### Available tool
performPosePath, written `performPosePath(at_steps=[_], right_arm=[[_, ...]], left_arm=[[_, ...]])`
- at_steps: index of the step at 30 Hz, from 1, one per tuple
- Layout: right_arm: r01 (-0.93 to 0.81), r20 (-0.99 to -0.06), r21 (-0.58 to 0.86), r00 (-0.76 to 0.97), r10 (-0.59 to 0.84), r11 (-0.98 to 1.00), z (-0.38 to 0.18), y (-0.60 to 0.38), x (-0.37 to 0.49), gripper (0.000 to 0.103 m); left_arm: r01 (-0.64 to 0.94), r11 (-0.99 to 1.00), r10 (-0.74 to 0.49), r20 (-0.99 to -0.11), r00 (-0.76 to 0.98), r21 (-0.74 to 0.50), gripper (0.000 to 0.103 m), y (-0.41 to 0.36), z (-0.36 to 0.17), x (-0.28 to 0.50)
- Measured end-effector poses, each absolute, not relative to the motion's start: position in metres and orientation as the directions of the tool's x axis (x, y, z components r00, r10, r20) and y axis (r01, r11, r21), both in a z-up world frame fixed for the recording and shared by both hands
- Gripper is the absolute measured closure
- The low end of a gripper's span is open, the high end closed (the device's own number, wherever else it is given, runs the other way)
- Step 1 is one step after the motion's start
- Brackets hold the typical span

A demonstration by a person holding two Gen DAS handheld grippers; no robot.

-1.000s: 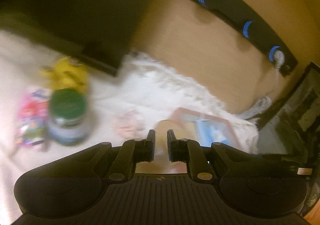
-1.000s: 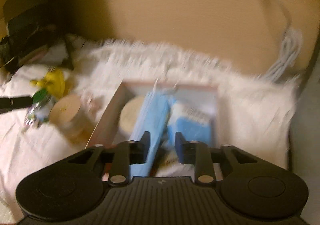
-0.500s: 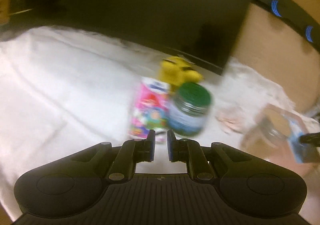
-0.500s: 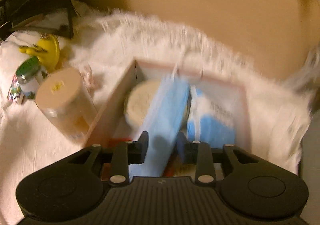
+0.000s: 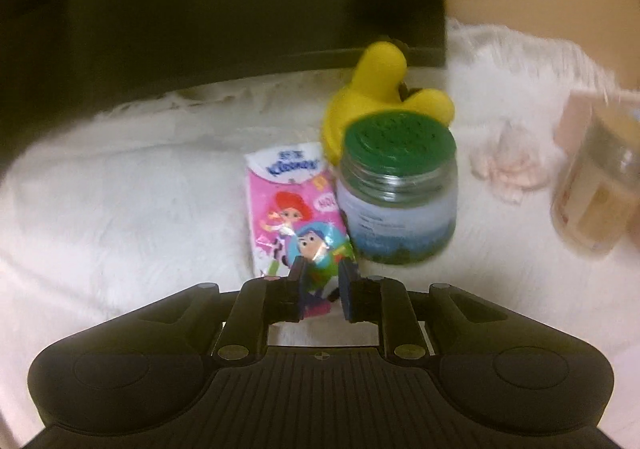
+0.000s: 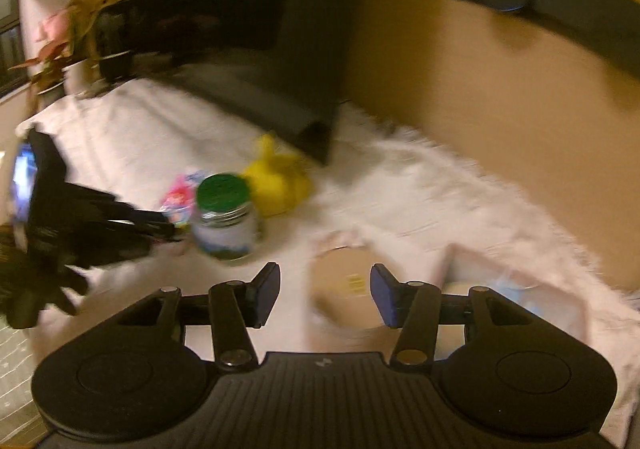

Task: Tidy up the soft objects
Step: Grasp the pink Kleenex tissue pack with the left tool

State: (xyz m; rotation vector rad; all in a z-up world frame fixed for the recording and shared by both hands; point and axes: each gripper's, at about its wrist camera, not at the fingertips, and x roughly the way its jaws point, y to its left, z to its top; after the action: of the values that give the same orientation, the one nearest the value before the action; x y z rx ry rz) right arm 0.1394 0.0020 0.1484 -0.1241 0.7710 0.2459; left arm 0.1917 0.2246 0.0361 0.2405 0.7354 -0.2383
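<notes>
White fleecy cover (image 5: 120,209) under tissue pack (image 5: 288,205), jar (image 5: 396,205).

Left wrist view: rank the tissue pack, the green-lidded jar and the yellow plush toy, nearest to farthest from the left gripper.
1. Tissue pack: its near end lies between the left gripper fingertips.
2. Green-lidded jar: just right, behind.
3. Yellow plush toy: farthest back.

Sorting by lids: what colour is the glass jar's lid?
Dark green; the jar lid shows best in the left wrist view.

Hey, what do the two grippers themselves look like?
Both match: the left hand-held gripper and right hand-held gripper have a matte black ribbed body, two round side lobes, black linkage arms with silver rivets, and blue-padded fingers. No cables or sleeves show.
</notes>
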Motion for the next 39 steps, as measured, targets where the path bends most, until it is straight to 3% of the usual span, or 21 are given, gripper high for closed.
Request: performPosePath(at_steps=[3, 5, 8, 10, 13, 17, 21, 23, 26, 28, 31, 37, 39], right_arm=[[-0.293, -0.727, -0.003, 0.658, 0.199, 0.956, 0.134, 0.019, 0.135, 0.053], [-0.305, -0.744, 0.010, 0.634, 0.211, 0.952, 0.126, 0.026, 0.130, 0.053], [-0.323, -0.762, 0.015, 0.609, 0.220, 0.946, 0.112, 0.036, 0.123, 0.053], [-0.338, -0.765, 0.004, 0.604, 0.221, 0.941, 0.107, 0.043, 0.115, 0.053], [-0.358, -0.770, 0.011, 0.592, 0.237, 0.934, 0.102, 0.049, 0.107, 0.053], [-0.351, -0.789, 0.035, 0.565, 0.242, 0.936, 0.095, 0.052, 0.104, 0.053], [-0.344, -0.803, 0.050, 0.544, 0.242, 0.938, 0.090, 0.049, 0.101, 0.053], [-0.339, -0.807, 0.052, 0.540, 0.240, 0.939, 0.089, 0.048, 0.098, 0.053], [-0.337, -0.810, 0.078, 0.527, 0.257, 0.938, 0.087, 0.045, 0.093, 0.053], [-0.343, -0.816, 0.080, 0.516, 0.259, 0.936, 0.084, 0.044, 0.091, 0.053], [-0.344, -0.820, 0.041, 0.525, 0.228, 0.938, 0.074, 0.044, 0.088, 0.053], [-0.298, -0.838, -0.021, 0.526, 0.146, 0.954, 0.045, 0.035, 0.090, 0.053], [-0.270, -0.829, 0.007, 0.537, 0.157, 0.963, 0.041, 0.029, 0.090, 0.047]], left_arm=[[0.339, 0.938, -0.197, -0.686, 0.700, 0.077, 0.079, 0.225, 0.034, 0.194], [0.388, 0.922, -0.266, -0.700, 0.663, 0.017, 0.069, 0.225, 0.035, 0.197], [0.409, 0.909, -0.355, -0.672, 0.650, -0.083, 0.068, 0.235, 0.044, 0.191], [0.355, 0.931, -0.325, -0.625, 0.709, -0.081, 0.069, 0.243, 0.051, 0.184], [0.275, 0.960, -0.245, -0.638, 0.730, -0.054, 0.070, 0.249, 0.053, 0.192], [0.265, 0.962, -0.157, -0.670, 0.725, 0.061, 0.070, 0.237, 0.045, 0.209], [0.290, 0.906, -0.042, -0.615, 0.788, 0.309, 0.072, 0.222, 0.040, 0.210], [0.267, 0.896, 0.003, -0.606, 0.796, 0.355, 0.063, 0.222, 0.040, 0.215], [0.263, 0.935, -0.054, -0.636, 0.769, 0.238, 0.064, 0.236, 0.047, 0.221], [0.261, 0.963, -0.150, -0.664, 0.732, 0.071, 0.063, 0.250, 0.054, 0.223], [0.248, 0.968, -0.216, -0.646, 0.732, -0.043, 0.061, 0.261, 0.063, 0.218], [0.306, 0.946, -0.163, -0.660, 0.733, 0.106, 0.058, 0.234, 0.066, 0.215], [0.304, 0.946, -0.157, -0.655, 0.739, 0.116, 0.058, 0.230, 0.071, 0.211]])
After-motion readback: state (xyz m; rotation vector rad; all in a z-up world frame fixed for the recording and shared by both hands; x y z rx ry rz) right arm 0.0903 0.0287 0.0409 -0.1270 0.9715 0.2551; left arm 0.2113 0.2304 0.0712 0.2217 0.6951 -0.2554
